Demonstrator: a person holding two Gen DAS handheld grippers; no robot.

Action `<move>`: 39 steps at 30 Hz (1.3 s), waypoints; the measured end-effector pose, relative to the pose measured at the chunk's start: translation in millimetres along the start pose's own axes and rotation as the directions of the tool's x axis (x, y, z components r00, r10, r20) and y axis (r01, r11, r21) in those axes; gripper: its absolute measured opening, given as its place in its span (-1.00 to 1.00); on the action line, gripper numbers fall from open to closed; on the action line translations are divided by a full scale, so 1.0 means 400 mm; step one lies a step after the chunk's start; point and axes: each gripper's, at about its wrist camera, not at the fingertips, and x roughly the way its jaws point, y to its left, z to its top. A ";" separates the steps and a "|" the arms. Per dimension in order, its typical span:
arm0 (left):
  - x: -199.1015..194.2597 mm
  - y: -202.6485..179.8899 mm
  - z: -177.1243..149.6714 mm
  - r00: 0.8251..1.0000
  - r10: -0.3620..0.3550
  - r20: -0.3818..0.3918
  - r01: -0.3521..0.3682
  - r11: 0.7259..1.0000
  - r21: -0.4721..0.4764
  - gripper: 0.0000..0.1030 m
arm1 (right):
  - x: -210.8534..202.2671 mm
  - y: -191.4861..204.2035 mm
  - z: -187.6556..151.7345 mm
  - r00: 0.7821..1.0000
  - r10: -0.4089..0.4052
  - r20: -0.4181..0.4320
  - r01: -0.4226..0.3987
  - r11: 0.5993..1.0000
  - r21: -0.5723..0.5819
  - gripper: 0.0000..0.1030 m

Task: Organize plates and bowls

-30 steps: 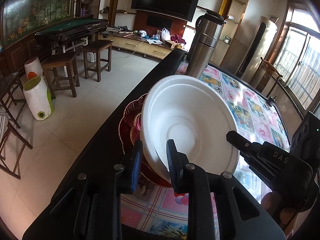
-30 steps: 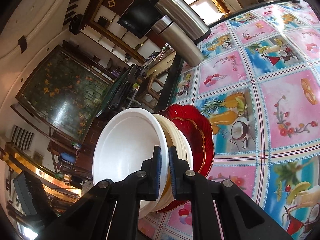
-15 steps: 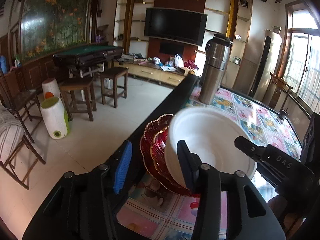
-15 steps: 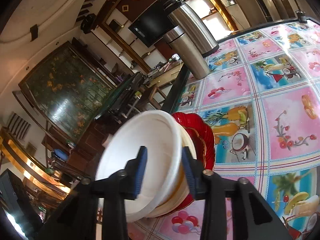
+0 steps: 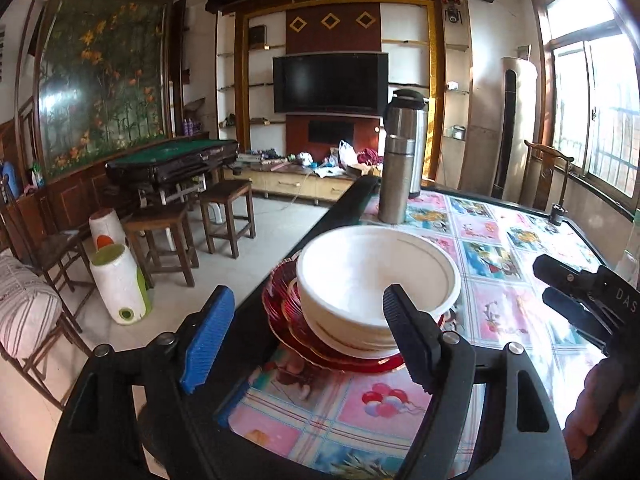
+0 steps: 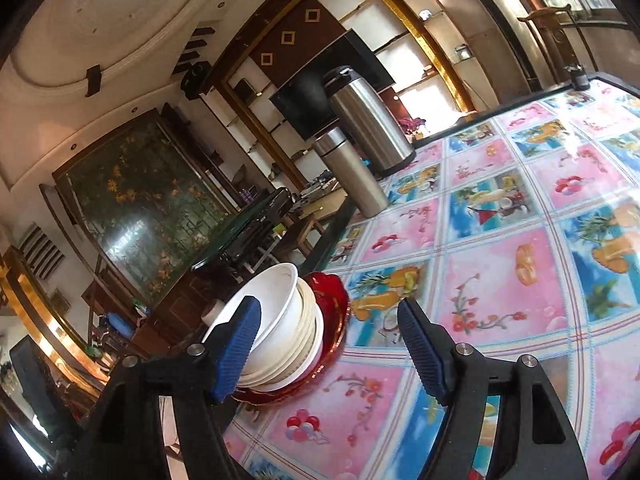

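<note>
The table, under a bright cartoon cloth, fills the right wrist view from 12 to 6 o'clock. Two steel flasks stand at its far end, well apart from the dishes. The stack sits at the table's near edge: red plates at the bottom, white bowls nested on them, at about 12 o'clock from the left gripper and 10 o'clock from the right gripper.

Both grippers have their jaws spread wide and hold nothing. The left one's fingers straddle the stack's near side without visibly touching it; the right one's left finger overlaps the bowls in view, though contact cannot be told.

The stacking looks done. The risk lies in position: the plates rest close to the dark table border, with floor beyond, so a finger catching the top bowl's rim on the way out could likely tip the stack off. The bowls also appear to lean slightly in the right wrist view, so a light knock might slide them.
</note>
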 end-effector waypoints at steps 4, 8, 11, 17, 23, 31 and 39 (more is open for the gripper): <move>0.015 -0.034 -0.022 0.995 -0.051 -0.087 0.051 0.999 -0.003 0.50 | -0.017 -0.038 -0.018 0.999 -0.003 -0.039 0.005 0.999 0.053 0.44; -0.017 -0.054 -0.045 0.995 -0.053 -0.088 0.055 0.998 0.013 0.50 | -0.026 0.004 -0.045 0.997 0.025 -0.068 -0.026 1.000 -0.016 0.44; -0.047 -0.050 -0.057 0.995 -0.027 -0.093 0.031 0.999 0.033 0.50 | -0.037 0.067 -0.078 0.994 0.059 -0.093 -0.068 0.992 -0.106 0.44; -0.108 0.004 -0.075 0.993 0.065 -0.100 -0.065 0.998 0.002 0.62 | -0.092 0.180 -0.133 0.991 0.103 -0.090 -0.124 0.956 -0.267 0.44; -0.123 0.045 -0.083 0.985 0.114 -0.133 -0.123 0.991 -0.060 0.62 | -0.133 0.238 -0.165 0.988 0.120 -0.098 -0.145 0.941 -0.307 0.46; -0.154 0.056 -0.102 0.979 0.139 -0.150 -0.153 0.985 -0.083 0.62 | -0.189 0.263 -0.182 0.989 0.124 -0.081 -0.145 0.925 -0.351 0.46; -0.168 0.042 -0.113 0.974 0.138 -0.179 -0.149 0.987 -0.052 0.62 | -0.203 0.259 -0.180 0.989 0.129 -0.073 -0.147 0.925 -0.350 0.46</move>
